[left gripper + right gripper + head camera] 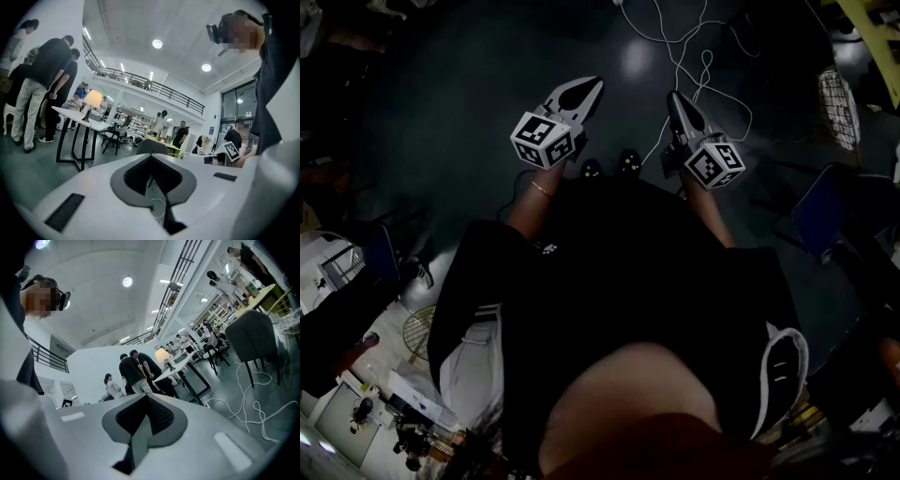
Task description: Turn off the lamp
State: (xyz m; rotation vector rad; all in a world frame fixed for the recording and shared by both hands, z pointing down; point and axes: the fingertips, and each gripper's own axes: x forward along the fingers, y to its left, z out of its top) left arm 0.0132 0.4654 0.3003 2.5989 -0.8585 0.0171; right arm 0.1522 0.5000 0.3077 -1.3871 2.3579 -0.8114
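Observation:
The lamp [92, 99] stands lit, with a pale glowing shade, far off on a white table [70, 114] with black legs. The right gripper view also shows this lamp [162, 355] on that table [182, 363], well beyond the jaws. In the head view my left gripper [589, 90] and right gripper [675, 97] are held side by side in front of the person's body, over a dark floor. The jaws of the left gripper [151, 157] meet with nothing between them. My right gripper [146, 397] is shut and empty too. Neither is near the lamp.
Several people [42, 79] stand at the lamp table's near end, and more people [136, 369] show beside it. A grey chair [253, 333] stands to the right. White cables [248, 394] trail over the floor, and more cables [694, 56] lie ahead of the grippers.

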